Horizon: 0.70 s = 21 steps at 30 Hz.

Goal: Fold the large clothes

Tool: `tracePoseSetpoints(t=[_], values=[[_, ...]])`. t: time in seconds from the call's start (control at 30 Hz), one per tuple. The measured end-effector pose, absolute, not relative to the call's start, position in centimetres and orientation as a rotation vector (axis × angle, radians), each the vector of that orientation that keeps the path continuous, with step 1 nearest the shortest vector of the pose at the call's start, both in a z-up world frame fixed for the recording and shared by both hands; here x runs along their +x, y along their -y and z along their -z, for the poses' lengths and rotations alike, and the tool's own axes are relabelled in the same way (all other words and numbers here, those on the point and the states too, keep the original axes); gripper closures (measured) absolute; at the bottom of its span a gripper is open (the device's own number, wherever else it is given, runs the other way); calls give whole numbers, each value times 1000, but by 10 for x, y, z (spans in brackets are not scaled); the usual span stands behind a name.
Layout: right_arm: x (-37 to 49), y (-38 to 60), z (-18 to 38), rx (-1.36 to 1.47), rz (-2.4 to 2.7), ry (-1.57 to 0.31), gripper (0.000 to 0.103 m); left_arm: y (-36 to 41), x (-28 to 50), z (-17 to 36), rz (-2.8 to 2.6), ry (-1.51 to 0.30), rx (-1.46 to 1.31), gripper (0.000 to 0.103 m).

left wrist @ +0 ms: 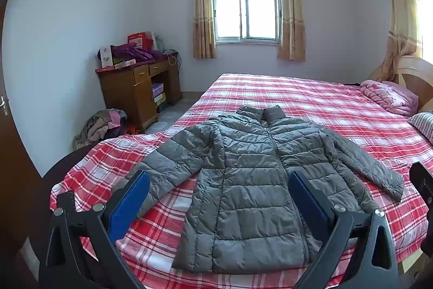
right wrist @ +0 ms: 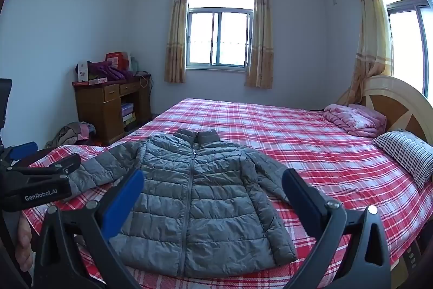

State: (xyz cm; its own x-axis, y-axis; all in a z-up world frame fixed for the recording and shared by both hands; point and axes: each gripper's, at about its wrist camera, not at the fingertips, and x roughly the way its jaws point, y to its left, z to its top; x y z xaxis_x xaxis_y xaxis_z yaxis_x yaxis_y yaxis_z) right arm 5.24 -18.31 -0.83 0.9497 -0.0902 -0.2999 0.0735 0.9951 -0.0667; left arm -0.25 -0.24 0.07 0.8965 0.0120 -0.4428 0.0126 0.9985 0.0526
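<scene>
Both tongs (left wrist: 218, 197) (right wrist: 213, 194) gaping, empty | grey jacket (left wrist: 243, 175) flat on plaid bed (left wrist: 324, 104) | pink quilt (left wrist: 389, 96) well apart

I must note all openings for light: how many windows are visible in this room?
2. One window is in the far wall, between two curtains. The second window is on the right wall, above the headboard, partly cut by the picture edge. Others may be out of view.

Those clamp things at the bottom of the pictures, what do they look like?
Each is a hand-held gripper of black plastic: two angled arms with triangular cut-outs and silver bolts, ending in flat blue pads. The right gripper looks identical. Seen from its camera, the left one's side bears white lettering, "GenRobot.AI".
</scene>
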Motion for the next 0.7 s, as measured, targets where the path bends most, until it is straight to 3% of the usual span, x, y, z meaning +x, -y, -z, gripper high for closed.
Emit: tracePoseSetpoints(t=[0.7], values=[[55,175,13,-66,73,-306,0,-9,6,4,1,-477,32,1]])
